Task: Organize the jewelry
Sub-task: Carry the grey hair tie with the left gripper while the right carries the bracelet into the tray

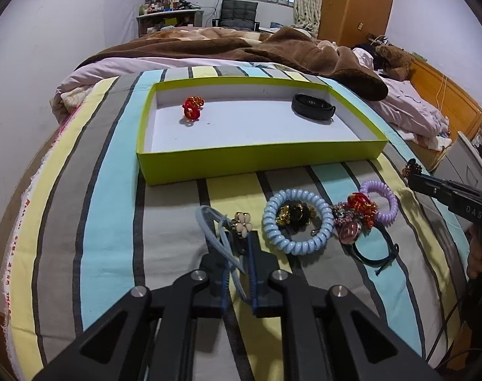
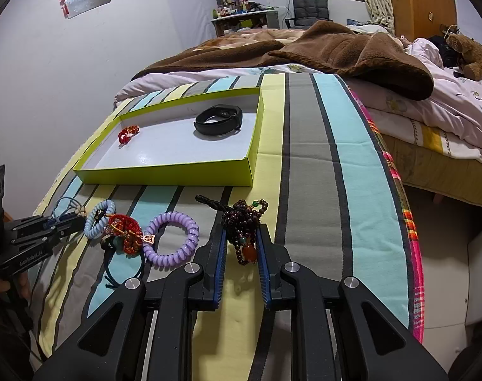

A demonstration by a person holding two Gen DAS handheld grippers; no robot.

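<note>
Your left tool (image 1: pixel 237 238), low over the bed, pinches the blue hair tie (image 1: pixel 210 222); your right tool (image 2: pixel 241 238) grips the bead bracelet (image 2: pixel 242 222).

Matt striped cloth sheet (image 2: pixel 320 158), a glossy-floored, seemingly cardboard tray (image 1: pixel 256 157), shiny plastic coil hair ties (image 2: pixel 172 238), a fuzzy brown blanket (image 2: pixel 352 50).

You're looking at one green tray (image 1: pixel 256 158), two coil hair ties (image 1: pixel 296 223), one black wristband (image 1: pixel 313 106), one beaded bracelet (image 2: pixel 244 222), and two grippers (image 1: pixel 237 241).
</note>
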